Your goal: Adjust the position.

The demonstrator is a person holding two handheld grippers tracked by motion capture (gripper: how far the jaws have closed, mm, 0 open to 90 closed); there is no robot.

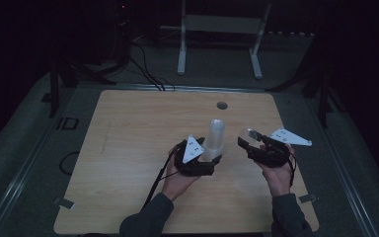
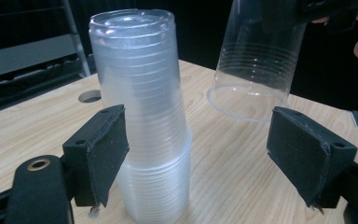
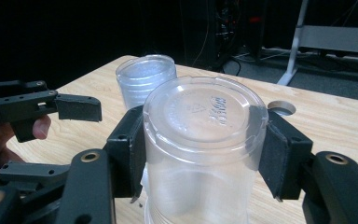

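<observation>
The right hand-held gripper (image 3: 200, 154) is clamped on one clear, ribbed plastic cup (image 3: 204, 140), held upside down above the desk (image 1: 128, 148). The left hand-held gripper (image 2: 205, 158) has its jaws apart around the upside-down cup stack (image 2: 144, 121) standing on the desk.

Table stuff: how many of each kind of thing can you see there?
Stack of clear cups, upside down on the table: 1
Single clear cup, held in the right gripper: 1
Grippers, counting the left gripper with jaws open around the stack: 2
Total: 4
</observation>
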